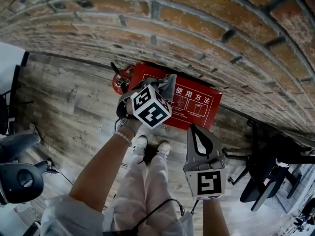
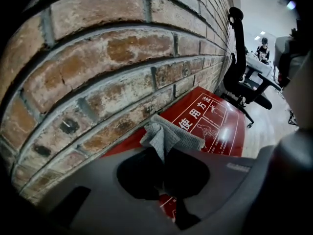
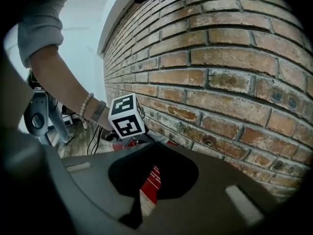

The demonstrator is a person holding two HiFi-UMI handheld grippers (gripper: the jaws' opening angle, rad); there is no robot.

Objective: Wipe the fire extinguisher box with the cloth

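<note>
Left tongs (image 2: 161, 153) were clamped on the grey cloth (image 2: 168, 135). The cloth was bunched at the upper edge of the red fire extinguisher box (image 1: 197, 104), beside the brick wall (image 1: 197, 33). The box sat on the floor (image 1: 74, 107) at the wall's foot. Right tongs (image 1: 193, 128) were closed, empty and held off the box. My read: wiping was under way and most of the printed face was probably left.

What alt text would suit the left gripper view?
The left gripper holds a grey cloth in its jaws over the red fire extinguisher box. A brick wall runs along the left; a black office chair stands beyond.
</note>
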